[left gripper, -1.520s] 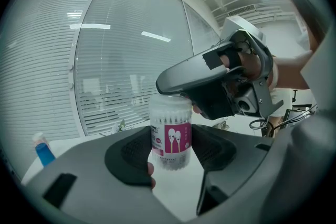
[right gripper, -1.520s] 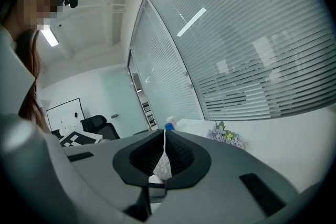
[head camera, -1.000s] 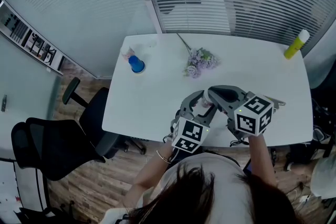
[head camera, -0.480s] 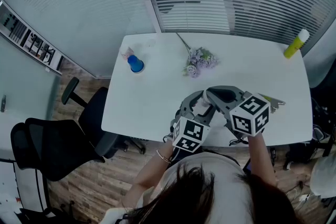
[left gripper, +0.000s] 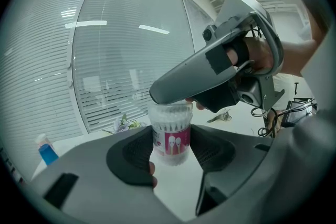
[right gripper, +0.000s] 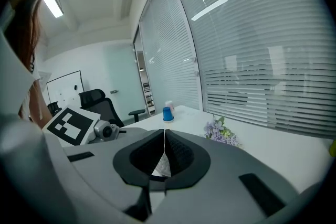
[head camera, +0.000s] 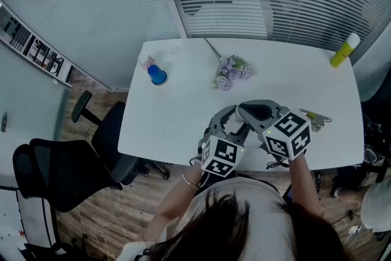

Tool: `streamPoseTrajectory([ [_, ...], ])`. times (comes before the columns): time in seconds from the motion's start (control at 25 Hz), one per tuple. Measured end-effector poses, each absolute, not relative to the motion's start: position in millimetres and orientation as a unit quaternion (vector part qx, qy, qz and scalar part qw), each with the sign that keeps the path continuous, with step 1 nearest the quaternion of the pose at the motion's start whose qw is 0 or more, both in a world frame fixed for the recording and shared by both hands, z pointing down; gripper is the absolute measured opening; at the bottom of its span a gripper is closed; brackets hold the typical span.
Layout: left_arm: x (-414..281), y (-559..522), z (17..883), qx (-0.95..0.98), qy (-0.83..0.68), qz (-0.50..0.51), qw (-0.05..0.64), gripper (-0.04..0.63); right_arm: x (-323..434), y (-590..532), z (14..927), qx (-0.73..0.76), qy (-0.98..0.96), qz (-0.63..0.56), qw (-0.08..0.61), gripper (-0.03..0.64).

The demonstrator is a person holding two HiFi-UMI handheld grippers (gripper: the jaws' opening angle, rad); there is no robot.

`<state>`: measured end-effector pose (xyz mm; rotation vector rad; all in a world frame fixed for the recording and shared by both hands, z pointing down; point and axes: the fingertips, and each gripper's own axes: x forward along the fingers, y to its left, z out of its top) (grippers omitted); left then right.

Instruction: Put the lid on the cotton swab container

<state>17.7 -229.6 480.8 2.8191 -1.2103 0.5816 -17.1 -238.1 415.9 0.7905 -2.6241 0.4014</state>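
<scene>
Left gripper [left gripper: 170, 153] (jaws just closing) snug on cotton swab container [left gripper: 170, 131], right gripper [right gripper: 164, 150] clenched

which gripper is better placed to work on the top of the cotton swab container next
Right. The left gripper is busy: its jaws, which have just been closing, grip the cotton swab container upright. The right gripper sits directly over its top, jaws shut. Whether they pinch anything is unclear.
</scene>
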Motion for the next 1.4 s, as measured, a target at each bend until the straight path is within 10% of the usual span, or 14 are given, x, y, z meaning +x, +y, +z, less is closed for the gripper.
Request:
streamPoseTrajectory([
  [1.4, 35, -218, 585, 0.899, -0.360, 0.236, 0.079, 0.238, -5, -230, 519, 0.280, -0.903, 0.199, 0.257, 0.032],
])
